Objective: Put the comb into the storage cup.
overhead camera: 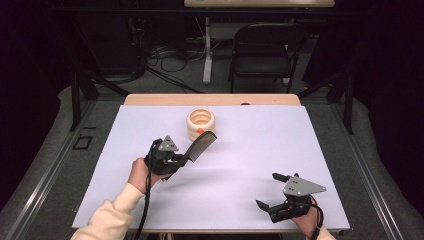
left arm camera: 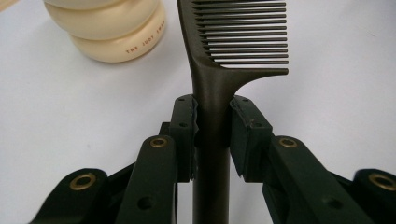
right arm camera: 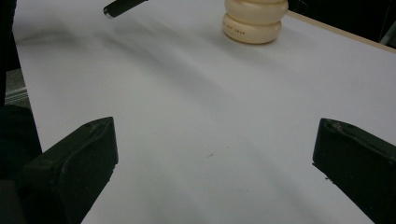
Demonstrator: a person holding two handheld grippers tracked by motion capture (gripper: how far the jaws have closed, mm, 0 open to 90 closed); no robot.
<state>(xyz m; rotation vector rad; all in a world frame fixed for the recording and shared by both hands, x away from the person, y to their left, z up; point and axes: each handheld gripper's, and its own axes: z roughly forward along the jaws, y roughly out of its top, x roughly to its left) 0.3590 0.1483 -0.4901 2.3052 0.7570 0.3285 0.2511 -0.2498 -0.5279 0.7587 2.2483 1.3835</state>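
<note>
Looking down from the high view, the left gripper (overhead camera: 181, 161) is clamped on the handle of a dark comb (overhead camera: 200, 147), held above the white table cover (overhead camera: 250, 150). The comb's long axis slants up and away toward the cream ridged holder (overhead camera: 201, 123), and its toothed end lies just beside the holder's near edge. The right gripper (overhead camera: 270, 191) sits well apart from the holder, at the near right of the cover, jaws spread and holding nothing.

From the left gripper view, the comb (left arm camera: 212, 84) runs straight out between the closed jaws, teeth pointing right, with the holder (left arm camera: 116, 28) just to its left.

From the right gripper view, both jaws stand wide apart over the bare cover (right arm camera: 205, 130), the holder (right arm camera: 254, 21) far ahead, and the comb's handle tip (right arm camera: 122, 6) well left of it.
</note>
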